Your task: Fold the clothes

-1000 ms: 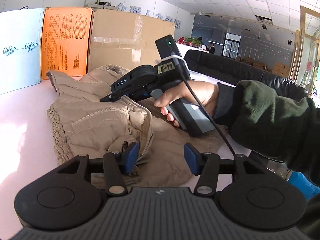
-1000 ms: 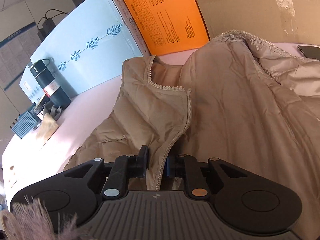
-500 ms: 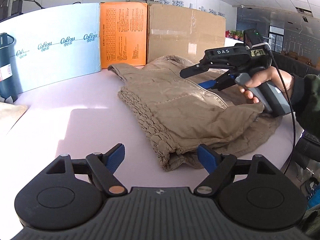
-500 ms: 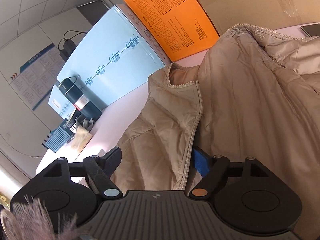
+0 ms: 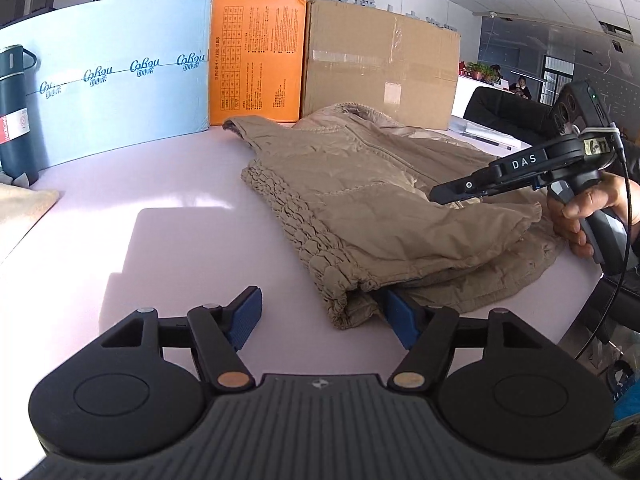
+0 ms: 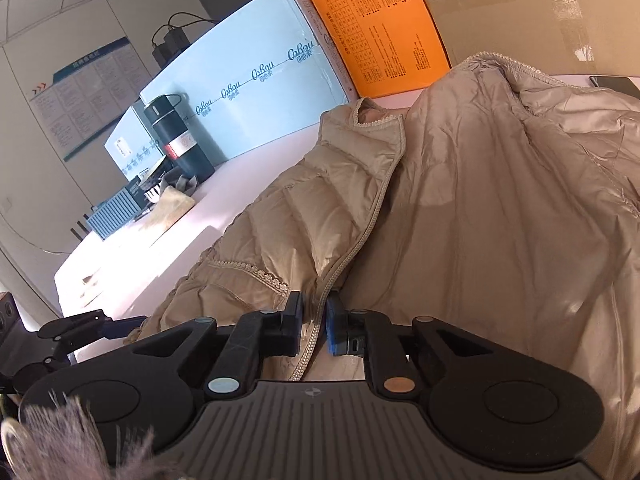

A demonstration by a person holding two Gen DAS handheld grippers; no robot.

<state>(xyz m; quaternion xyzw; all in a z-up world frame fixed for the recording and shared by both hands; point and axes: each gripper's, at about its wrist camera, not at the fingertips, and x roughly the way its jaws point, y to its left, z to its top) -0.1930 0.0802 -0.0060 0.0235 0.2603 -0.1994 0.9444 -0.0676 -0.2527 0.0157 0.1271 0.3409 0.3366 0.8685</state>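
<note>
a pale pink worktop fills the left wrist view, glossy, with a bright patch of sunlight and soft shadows on it. at its far left edge stands a dark teal flask, with a beige cloth just in front of it. along the far edge run, left to right, a light blue box with printed lettering, an orange box and a brown cardboard carton sealed with clear tape, standing edge to edge like a wall. behind them the room is an office: white tiled ceiling, a dark sofa, potted plants and windows far at the right.

the tan padded jacket lies on the right half of the worktop, reaching back to the boxes, partly folded over itself, its gathered hem facing the left edge. the left gripper hangs low at the jacket's near corner with its blue-padded fingers spread wide; the right-hand pad is tucked under the hem, nothing clamped.

the right gripper, held by a hand at the worktop's right edge, has its fingers drawn nearly together, pinching the zip edge of the jacket's front panel. a dark phone lies by the carton.
</note>
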